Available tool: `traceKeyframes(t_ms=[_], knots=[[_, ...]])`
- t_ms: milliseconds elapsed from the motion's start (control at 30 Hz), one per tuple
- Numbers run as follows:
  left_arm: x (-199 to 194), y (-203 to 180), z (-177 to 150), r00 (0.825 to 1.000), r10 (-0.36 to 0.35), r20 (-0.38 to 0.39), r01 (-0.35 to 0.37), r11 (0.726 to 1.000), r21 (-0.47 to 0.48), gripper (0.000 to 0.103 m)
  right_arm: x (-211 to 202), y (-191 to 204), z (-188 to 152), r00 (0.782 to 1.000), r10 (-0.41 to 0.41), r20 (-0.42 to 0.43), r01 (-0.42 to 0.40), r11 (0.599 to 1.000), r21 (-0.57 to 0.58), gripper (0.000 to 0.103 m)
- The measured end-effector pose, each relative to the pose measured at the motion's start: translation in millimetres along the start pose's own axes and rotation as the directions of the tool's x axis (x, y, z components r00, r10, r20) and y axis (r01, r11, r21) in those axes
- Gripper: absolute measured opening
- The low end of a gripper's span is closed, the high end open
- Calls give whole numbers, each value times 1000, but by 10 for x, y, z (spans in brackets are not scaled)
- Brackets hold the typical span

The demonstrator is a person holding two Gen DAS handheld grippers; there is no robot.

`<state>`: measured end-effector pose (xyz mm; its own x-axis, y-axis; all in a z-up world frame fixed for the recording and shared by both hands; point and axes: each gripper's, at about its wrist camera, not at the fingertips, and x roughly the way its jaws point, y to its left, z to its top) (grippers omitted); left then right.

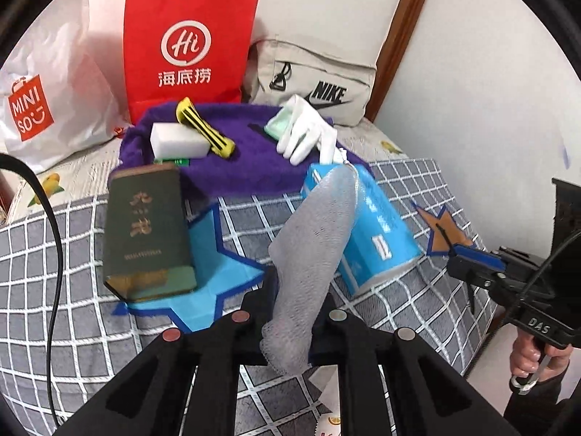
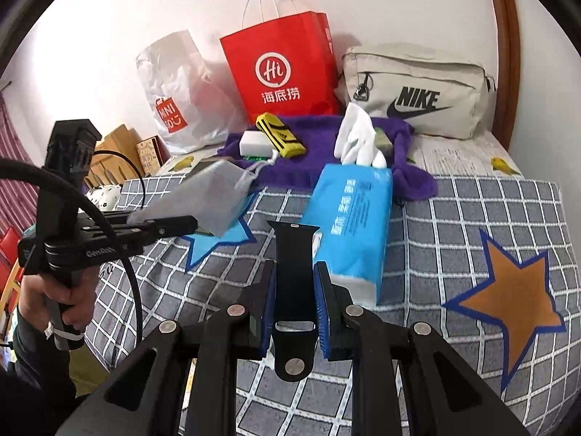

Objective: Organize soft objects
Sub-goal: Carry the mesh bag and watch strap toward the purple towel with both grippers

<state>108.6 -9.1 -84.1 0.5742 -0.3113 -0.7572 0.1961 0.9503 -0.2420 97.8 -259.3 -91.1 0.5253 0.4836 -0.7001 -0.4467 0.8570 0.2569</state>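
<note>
- Your left gripper (image 1: 290, 312) is clamped on a grey mesh pouch (image 1: 312, 239), which hangs lifted above the checked blanket (image 1: 72, 239); the right wrist view shows the pouch's (image 2: 210, 192) drawstring trailing toward the purple towel (image 2: 319, 152).
- Your right gripper (image 2: 294, 290) is closed on a black strap (image 2: 294, 254), pinched between the blue pads.
- A blue tissue pack (image 1: 366, 225) lies on the blanket, between the blue star (image 1: 218, 254) and the orange star (image 1: 445, 230).
- A white glove (image 1: 308, 130) rests on the towel, touching the pack's far end.
- On the towel also lie a white sponge (image 1: 179, 141) and a yellow strap (image 1: 203, 127).
- A green book (image 1: 149, 232) stands on the blue star.
</note>
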Motion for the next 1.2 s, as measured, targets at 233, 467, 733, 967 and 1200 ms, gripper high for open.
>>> traceKeyframes(t_ms=[233,467,733,967,1200], knots=[[-67,105,228,999,15,31,-15,1000,5,12,77,-4,203,1000,4,4,-4,1000,-6,20],[2,277,459,999,24,38,-23,999,-27,12,201,-62,455,1000,-5,11,5,1000,-15,20],[109,536,737,998,32,53,-27,997,-78,12,386,-164,807,1000,-8,23,8,1000,-25,20],[282,691,945,998,49,42,-45,994,-96,12,607,-229,1094,1000,-15,18,16,999,-41,20],[417,760,1083,998,50,35,-46,993,-111,12,871,-268,1292,1000,-15,-2,15,999,-48,20]])
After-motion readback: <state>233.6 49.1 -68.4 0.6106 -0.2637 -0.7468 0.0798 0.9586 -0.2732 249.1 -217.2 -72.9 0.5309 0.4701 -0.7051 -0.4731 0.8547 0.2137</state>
